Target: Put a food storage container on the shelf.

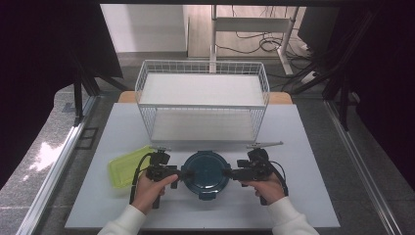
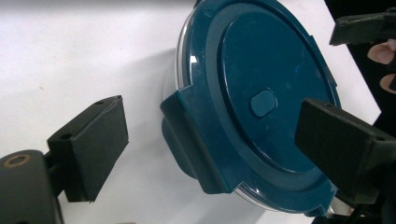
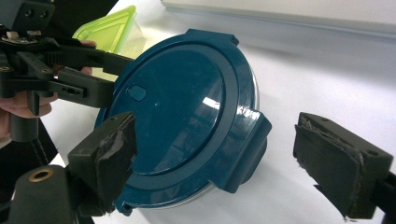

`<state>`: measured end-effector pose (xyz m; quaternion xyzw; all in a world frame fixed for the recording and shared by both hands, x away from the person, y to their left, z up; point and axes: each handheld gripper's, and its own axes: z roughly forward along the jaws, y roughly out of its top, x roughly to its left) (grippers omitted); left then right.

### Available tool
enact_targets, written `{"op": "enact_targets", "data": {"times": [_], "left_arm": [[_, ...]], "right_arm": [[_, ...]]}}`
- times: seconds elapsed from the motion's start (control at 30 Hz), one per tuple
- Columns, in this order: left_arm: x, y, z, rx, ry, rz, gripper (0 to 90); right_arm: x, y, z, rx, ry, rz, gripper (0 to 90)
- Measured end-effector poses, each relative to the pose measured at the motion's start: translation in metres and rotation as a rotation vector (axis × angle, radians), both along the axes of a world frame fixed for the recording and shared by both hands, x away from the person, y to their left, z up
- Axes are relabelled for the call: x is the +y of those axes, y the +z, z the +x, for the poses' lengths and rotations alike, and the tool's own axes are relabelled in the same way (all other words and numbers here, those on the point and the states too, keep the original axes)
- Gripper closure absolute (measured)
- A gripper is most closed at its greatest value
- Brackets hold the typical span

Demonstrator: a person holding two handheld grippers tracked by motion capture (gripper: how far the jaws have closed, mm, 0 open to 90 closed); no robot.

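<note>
Round dark-blue lidded container (image 1: 206, 173) sits at the near middle of the white table (image 1: 313, 196), with the left gripper (image 1: 184, 174) at its 9 o'clock and the right gripper (image 1: 229, 172) at its 3 o'clock, both spread wide and gripping nothing. It looks rigid, glossy and likely slippery, so the squared locking tabs (image 2: 194, 140) on the rim seem the safest hold. Gripper views reveal those tabs and a clear base, while the high view shows a green container (image 1: 128, 165) at 9 o'clock and a wire rack (image 1: 202, 100) at 12.

lid (image 1: 206, 171): dark teal, plain
box (image 1: 128, 165): lime green
basket (image 1: 202, 100): white wire grid
table (image 1: 293, 147): pale grey
grippers: black
</note>
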<state>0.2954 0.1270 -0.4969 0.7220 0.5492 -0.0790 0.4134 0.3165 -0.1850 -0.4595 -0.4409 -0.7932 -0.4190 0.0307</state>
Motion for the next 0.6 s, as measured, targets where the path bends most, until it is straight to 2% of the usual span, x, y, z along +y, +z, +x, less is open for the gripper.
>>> {"op": "enact_targets", "data": {"times": [0.27, 0.37, 0.6], "left_arm": [[-0.002, -0.002, 0.001, 0.009, -0.005, -0.015, 9.8], [-0.004, -0.003, 0.001, 0.014, -0.010, -0.006, 9.7], [-0.006, -0.008, 0.003, 0.034, -0.008, -0.012, 8.5]], "right_arm": [[0.002, -0.007, 0.001, 0.031, 0.004, 0.013, 11.6], [0.003, -0.008, 0.001, 0.035, 0.007, 0.016, 11.1], [0.004, -0.012, 0.003, 0.065, 0.011, 0.048, 10.3]]}}
